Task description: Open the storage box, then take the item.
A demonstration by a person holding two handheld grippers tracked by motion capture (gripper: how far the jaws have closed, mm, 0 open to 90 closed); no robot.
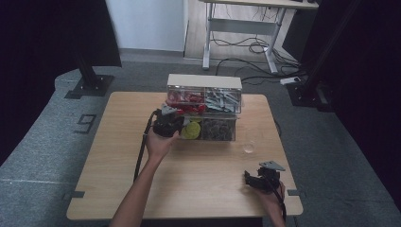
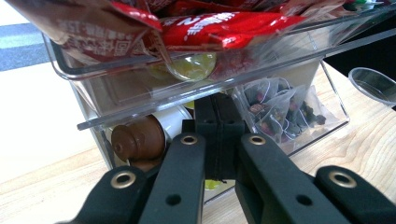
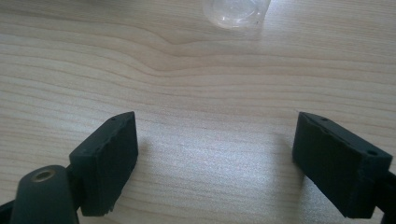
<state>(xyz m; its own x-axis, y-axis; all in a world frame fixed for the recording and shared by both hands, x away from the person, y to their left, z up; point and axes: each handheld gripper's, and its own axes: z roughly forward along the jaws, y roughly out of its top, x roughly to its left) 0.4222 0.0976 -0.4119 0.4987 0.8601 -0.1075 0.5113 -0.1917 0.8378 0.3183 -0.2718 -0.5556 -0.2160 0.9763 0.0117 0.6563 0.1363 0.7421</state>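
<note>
**Left jaws shut at the lower drawer, right jaws wide over bare wood**

High view: nearest the camera, my forearms come in from the bottom edge. My right gripper sits low on the table near its right front corner, with a small clear cup just beyond it. My left gripper is pushed up against the front of the clear organizer, at its left side, level with the lower drawer. The organizer stands at the far middle of the table. Its upper tier holds red packets on the left and pale sachets on the right. Beside my left gripper there is something yellow, and a dark filling lies to its right.

Left gripper view: my two black jaws are pressed together, their tips right at the lower drawer's front. I cannot tell whether they pinch any part of it. A brown capsule lies in the drawer just left of the tips, and tea bags lie to the right. Above, the upper drawer juts out, full of red packets. The cup's rim is at the right.

Right gripper view: my jaws stand wide apart with nothing between them, just wood. The cup is ahead, at the top edge.
</note>
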